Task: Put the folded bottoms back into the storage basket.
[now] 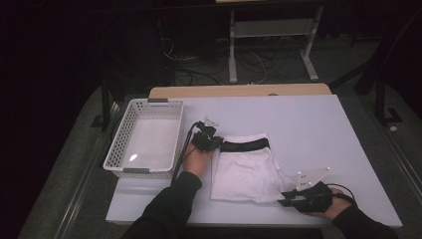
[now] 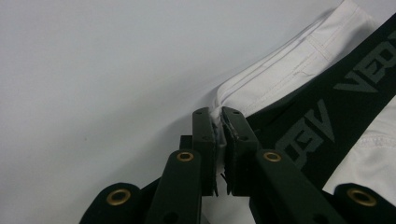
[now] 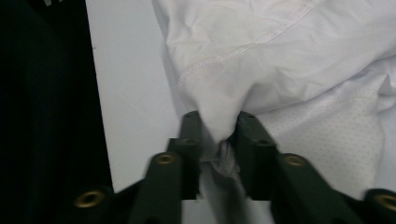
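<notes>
Left hand-held gripper (image 1: 217, 143) sits at the left end of the black waistband (image 1: 246, 145) of a pair of white shorts (image 1: 244, 172), its jaws pinched tight on the white fabric right beside that band; in the left gripper view (image 2: 218, 122) the cloth is squeezed flat between them. The band carries grey lettering (only part of it can be read). Right hand-held gripper (image 1: 284, 198) is at the garment's near right corner, and in the right gripper view (image 3: 218, 130) its jaws are clamped on a bunched fold of white fabric. The shorts lie folded on the white worktop (image 1: 318, 134), roughly in the middle and toward the near edge. To the left, just beside the left hand (image 1: 197, 160), stands a white perforated basket (image 1: 122, 141). Dark sleeves (image 1: 166, 209) cover both forearms.
</notes>
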{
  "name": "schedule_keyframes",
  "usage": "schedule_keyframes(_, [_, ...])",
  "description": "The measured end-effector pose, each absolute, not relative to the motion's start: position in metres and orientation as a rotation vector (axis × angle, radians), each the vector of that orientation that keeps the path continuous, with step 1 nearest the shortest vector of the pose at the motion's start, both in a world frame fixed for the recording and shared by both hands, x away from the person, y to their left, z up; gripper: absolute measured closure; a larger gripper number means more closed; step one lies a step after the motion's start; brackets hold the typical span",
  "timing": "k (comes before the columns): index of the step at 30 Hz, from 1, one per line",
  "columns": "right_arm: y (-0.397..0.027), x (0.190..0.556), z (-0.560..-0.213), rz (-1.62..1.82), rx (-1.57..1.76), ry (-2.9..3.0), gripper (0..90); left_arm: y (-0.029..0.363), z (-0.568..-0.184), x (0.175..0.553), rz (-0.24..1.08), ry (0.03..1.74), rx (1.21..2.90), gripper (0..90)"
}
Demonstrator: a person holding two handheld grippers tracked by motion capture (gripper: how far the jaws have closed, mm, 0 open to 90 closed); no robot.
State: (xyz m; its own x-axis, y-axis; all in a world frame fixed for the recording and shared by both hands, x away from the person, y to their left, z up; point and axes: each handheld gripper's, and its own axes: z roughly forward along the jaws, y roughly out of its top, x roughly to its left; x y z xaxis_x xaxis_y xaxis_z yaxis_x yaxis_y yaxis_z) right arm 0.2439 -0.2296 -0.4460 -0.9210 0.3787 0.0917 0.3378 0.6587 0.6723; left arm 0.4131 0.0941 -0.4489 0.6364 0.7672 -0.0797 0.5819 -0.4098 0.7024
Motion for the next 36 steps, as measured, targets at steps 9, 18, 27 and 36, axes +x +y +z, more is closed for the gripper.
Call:
schedule_keyframes(9, [-0.231, 0.246, -0.442, 1.144, 0.607, 2.807, 85.3, 0.096, -0.447, 0.413, 0.307, 1.042, 2.115, 84.2])
schedule_keyframes(18, [-0.234, 0.247, -0.434, 1.214, 0.614, 2.757, 85.4, 0.101, -0.435, 0.409, 0.259, 1.009, 2.036, 84.3])
schedule_keyframes(27, [-0.235, 0.252, -0.421, 1.292, 0.613, 2.679, 85.4, 0.103, -0.428, 0.406, 0.211, 0.977, 1.998, 84.3])
schedule_keyframes(36, [-0.229, 0.262, -0.408, 1.348, 0.616, 2.63, 85.4, 0.105, -0.421, 0.402, 0.162, 0.942, 1.965, 84.4])
